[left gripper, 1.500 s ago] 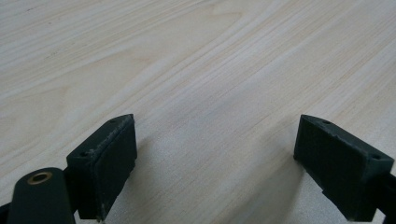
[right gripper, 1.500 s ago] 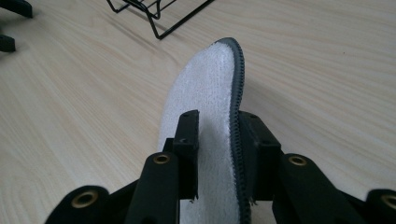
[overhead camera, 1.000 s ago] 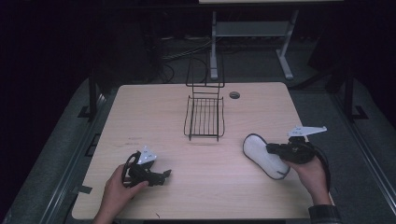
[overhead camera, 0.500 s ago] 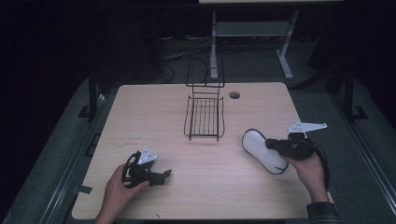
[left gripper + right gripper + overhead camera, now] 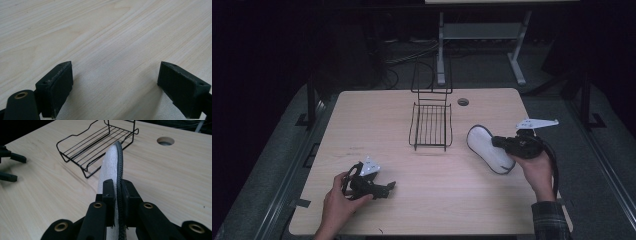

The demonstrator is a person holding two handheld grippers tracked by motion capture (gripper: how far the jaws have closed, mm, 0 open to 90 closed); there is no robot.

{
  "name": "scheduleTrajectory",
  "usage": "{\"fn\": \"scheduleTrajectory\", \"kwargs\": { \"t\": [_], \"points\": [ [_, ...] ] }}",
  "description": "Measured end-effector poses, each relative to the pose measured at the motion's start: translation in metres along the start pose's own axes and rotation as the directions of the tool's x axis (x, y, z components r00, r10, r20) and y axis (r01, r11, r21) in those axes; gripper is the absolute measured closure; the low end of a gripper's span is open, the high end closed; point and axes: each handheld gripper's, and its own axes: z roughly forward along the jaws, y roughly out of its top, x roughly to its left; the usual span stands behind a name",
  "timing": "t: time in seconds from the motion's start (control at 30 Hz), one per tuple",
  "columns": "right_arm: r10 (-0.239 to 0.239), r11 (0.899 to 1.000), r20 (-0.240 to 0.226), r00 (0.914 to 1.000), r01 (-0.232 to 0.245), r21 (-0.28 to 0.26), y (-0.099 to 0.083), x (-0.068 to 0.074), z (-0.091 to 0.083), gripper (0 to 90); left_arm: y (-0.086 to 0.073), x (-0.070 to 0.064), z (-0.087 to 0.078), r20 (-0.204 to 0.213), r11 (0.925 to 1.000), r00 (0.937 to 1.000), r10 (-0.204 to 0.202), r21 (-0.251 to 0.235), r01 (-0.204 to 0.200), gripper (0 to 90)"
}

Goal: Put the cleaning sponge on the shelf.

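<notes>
A white slipper (image 5: 483, 144) with a dark rim is held on edge just above the table at the right, its toe toward a black wire rack (image 5: 431, 125). My right gripper (image 5: 498, 143) is shut on the slipper's rear edge. In the right gripper view the jaws (image 5: 117, 188) pinch the slipper (image 5: 110, 162), which points at the rack (image 5: 95, 142). My left gripper (image 5: 386, 187) rests low at the table's front left, open. Its jaws (image 5: 115, 73) stand wide apart over bare wood with nothing between them.
The wooden table (image 5: 377, 120) has a round cable hole (image 5: 463, 101) behind the rack, and the rack's tall wire back rises at its far end. A metal stand (image 5: 482, 35) is on the dark floor beyond the table. My left gripper (image 5: 10, 167) shows at the far left.
My right gripper has carried the slipper a little farther from the front edge and toward the rack, tipping it more on edge. The left gripper has stayed where it was.
</notes>
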Motion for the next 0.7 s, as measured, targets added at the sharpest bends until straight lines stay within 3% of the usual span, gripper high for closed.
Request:
{"fn": "scheduleTrajectory", "kwargs": {
  "t": [0.47, 0.7],
  "points": [
    [-0.026, 0.999, -0.014, 0.9996, 0.025, -0.045, 0.038, -0.004, 0.007, 82.2, 0.000, 0.000, 0.000, 0.000, 1.0000, 1.0000, 0.001, 0.002, -0.001, 12.3],
    [-0.038, 0.998, -0.033, 0.9987, 0.036, -0.050, 0.058, 0.002, 0.024, 82.2, 0.000, 0.000, 0.000, 0.000, 1.0000, 1.0000, 0.001, 0.002, -0.001, 12.4]
  ]
}}
